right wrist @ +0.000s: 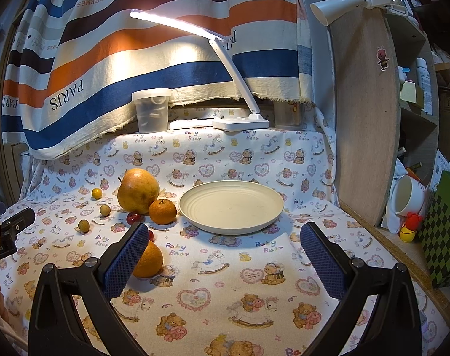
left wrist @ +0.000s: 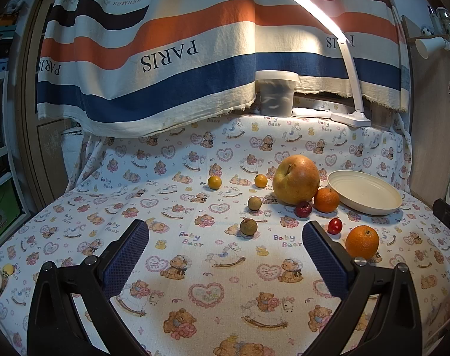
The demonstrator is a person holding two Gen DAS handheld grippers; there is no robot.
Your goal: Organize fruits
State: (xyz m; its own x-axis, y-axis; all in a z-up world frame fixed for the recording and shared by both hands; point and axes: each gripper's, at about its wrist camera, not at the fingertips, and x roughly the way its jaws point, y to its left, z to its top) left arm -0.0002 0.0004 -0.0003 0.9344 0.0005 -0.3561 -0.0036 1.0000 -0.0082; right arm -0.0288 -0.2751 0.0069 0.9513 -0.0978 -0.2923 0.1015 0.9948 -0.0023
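Observation:
Fruits lie on a bear-print cloth: a big yellow pear (left wrist: 296, 179) (right wrist: 138, 190), a small orange (left wrist: 326, 199) (right wrist: 162, 211), a larger orange (left wrist: 362, 241) (right wrist: 148, 258), two dark red fruits (left wrist: 304, 209) (left wrist: 334, 225), two brown longans (left wrist: 254, 203) (left wrist: 248, 227) and two small yellow fruits (left wrist: 214, 182) (left wrist: 261, 180). An empty cream plate (left wrist: 364, 197) (right wrist: 231, 206) sits to the right of them. My left gripper (left wrist: 225, 233) is open and empty, in front of the fruits. My right gripper (right wrist: 225, 234) is open and empty, in front of the plate, its left finger beside the larger orange.
A lit white desk lamp (left wrist: 351, 117) (right wrist: 239, 123) and a lidded clear jar (left wrist: 277, 93) (right wrist: 151, 109) stand at the back under a hanging striped cloth. A wooden board (right wrist: 364, 118) and shelves with a white cup (right wrist: 408, 195) border the right side.

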